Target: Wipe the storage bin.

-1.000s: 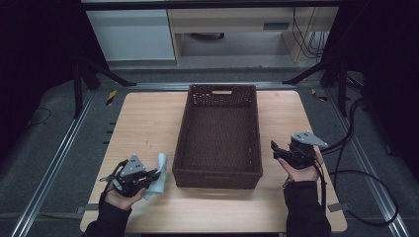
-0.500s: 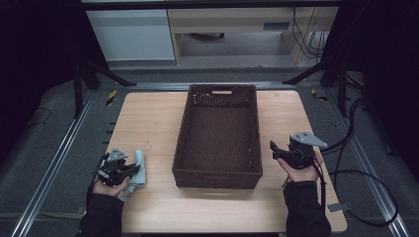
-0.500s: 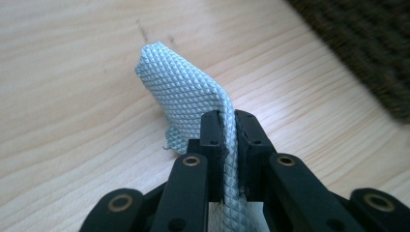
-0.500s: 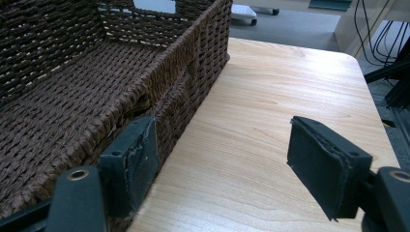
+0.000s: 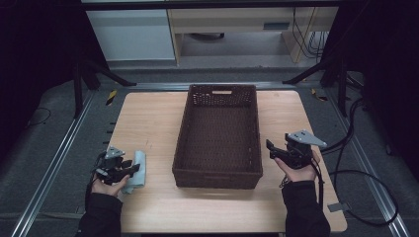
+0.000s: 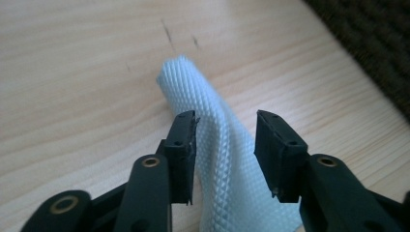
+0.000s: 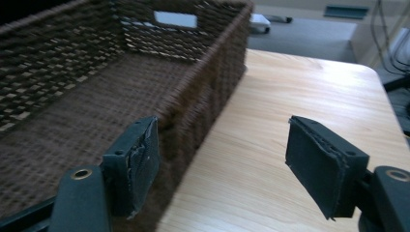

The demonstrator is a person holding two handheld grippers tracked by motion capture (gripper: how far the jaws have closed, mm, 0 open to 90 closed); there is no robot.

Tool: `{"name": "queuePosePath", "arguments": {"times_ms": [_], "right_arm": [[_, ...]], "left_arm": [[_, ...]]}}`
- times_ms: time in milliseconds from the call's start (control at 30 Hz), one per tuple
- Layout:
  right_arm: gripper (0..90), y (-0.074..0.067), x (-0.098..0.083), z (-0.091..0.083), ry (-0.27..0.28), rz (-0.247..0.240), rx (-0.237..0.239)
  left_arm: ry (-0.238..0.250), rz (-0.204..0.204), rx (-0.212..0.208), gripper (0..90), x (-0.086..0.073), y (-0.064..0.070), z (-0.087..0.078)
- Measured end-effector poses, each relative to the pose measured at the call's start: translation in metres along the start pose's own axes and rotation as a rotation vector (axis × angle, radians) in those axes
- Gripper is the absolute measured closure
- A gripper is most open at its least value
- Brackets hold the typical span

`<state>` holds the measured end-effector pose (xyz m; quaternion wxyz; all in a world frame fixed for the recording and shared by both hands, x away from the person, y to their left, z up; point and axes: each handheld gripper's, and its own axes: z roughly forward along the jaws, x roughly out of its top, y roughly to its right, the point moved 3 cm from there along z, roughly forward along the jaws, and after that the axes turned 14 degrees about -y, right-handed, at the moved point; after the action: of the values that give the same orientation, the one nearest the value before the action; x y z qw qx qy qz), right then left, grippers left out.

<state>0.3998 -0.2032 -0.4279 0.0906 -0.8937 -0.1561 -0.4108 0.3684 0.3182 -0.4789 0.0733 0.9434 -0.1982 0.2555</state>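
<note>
A pale blue waffle-textured cloth [image 5: 139, 167] lies folded on the wooden table [image 5: 148, 118] near its left front edge. My left gripper [image 5: 132, 169] sits low over it. In the left gripper view the cloth [image 6: 212, 140] runs up between the jaws; my left gripper [image 6: 226, 145] has just been opening and its pads no longer squeeze the cloth. A dark brown wicker basket [image 5: 217, 177] stands empty in the middle of the table. My right gripper [image 5: 270, 148] hovers open just right of the basket's right wall [image 7: 212, 87], with nothing in the right gripper [image 7: 222, 164].
The basket has a cut-out handle [image 5: 222, 92] at its far end. Bare wood [image 7: 300, 96] stretches right of the basket. Cables [image 5: 356, 173] trail off the table's right side. A white cabinet [image 5: 131, 34] stands behind the table.
My left hand carried the cloth leftward to the table's left edge and set it down. Its jaws went from shut on the cloth to open. The right hand stayed put.
</note>
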Motion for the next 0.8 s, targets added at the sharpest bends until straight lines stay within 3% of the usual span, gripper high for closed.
{"name": "queuePosePath", "arguments": {"times_ms": [200, 367, 633, 800], "right_arm": [[30.6, -0.020, 0.006, 0.000, -0.010, -0.044, 0.070], [34.3, -0.029, 0.006, 0.007, -0.046, -0.078, 0.091], [46.6, -0.033, 0.000, 0.018, -0.120, -0.098, 0.104], [49.5, -0.033, -0.001, 0.022, -0.135, -0.090, 0.117]], "left_arm": [[0.094, 0.025, -0.039, 50.1, 0.010, 0.014, -0.020], [0.149, 0.079, -0.088, 48.0, 0.023, 0.036, -0.031], [0.175, 0.125, -0.121, 46.6, 0.045, 0.065, -0.035], [0.201, 0.123, -0.169, 46.7, 0.063, 0.080, -0.033]]}}
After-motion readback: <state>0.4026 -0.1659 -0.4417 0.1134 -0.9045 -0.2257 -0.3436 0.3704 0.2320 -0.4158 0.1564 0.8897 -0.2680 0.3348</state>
